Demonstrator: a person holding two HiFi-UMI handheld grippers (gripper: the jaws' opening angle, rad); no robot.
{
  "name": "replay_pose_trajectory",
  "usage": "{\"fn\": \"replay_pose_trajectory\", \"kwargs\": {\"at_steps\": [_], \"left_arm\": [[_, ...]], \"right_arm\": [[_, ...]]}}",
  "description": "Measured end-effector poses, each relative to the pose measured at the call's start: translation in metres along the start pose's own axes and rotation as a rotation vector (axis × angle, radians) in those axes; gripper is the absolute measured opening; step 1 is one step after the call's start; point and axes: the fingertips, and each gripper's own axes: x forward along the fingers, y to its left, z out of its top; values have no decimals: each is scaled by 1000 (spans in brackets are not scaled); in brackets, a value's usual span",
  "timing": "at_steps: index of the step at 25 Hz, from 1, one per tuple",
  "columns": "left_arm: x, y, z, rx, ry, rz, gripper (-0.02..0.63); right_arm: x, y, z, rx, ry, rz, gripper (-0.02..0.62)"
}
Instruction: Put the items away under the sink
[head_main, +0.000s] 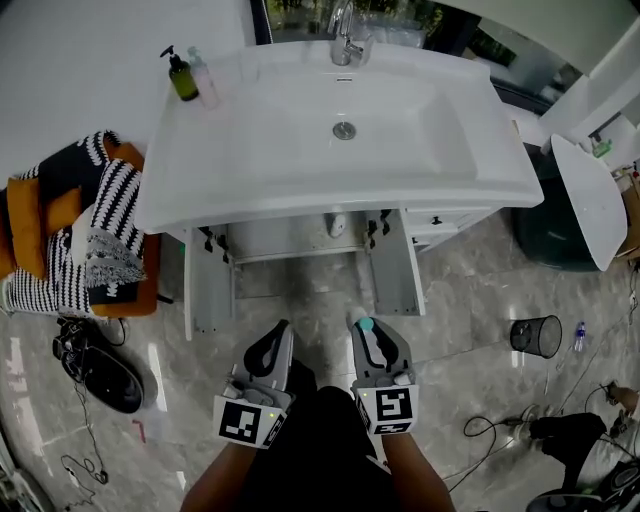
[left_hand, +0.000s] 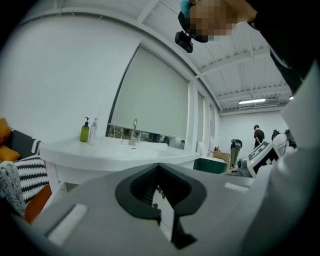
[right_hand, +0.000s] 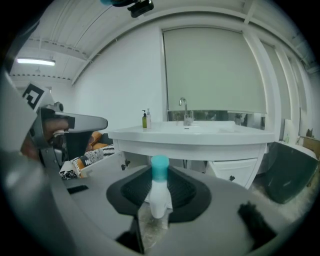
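My right gripper (head_main: 369, 334) is shut on a small white bottle with a teal cap (head_main: 365, 323). In the right gripper view the bottle (right_hand: 159, 192) stands upright between the dark pads of that gripper (right_hand: 160, 202). My left gripper (head_main: 277, 336) is beside it, jaws drawn together with only a thin slit and nothing seen between them (left_hand: 160, 189). Both hang low over the marble floor in front of the white sink (head_main: 250, 170). The cabinet under it has its left door (head_main: 209, 290) and right door (head_main: 396, 270) swung open. A pale drain pipe (head_main: 337, 224) shows inside.
A green pump bottle (head_main: 181, 77) and a clear bottle (head_main: 203, 78) stand on the sink's left corner, the faucet (head_main: 345, 45) at the back. A chair with striped cloth (head_main: 90, 220) is left, black gear (head_main: 100, 370) below it. A wire bin (head_main: 537, 336) and cables (head_main: 500, 425) lie right.
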Motion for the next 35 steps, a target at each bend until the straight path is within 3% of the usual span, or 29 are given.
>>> {"fn": "replay_pose_trajectory", "kwargs": {"at_steps": [9, 23, 35], "left_arm": [[14, 32, -88, -22, 3, 11, 8], [22, 80, -190, -8, -29, 55, 6], [26, 107, -245, -4, -74, 57, 6]], "right_arm": [[49, 6, -73, -4, -6, 10, 107], [114, 7, -171, -2, -32, 6, 107], [146, 10, -230, -22, -67, 14, 107]]}}
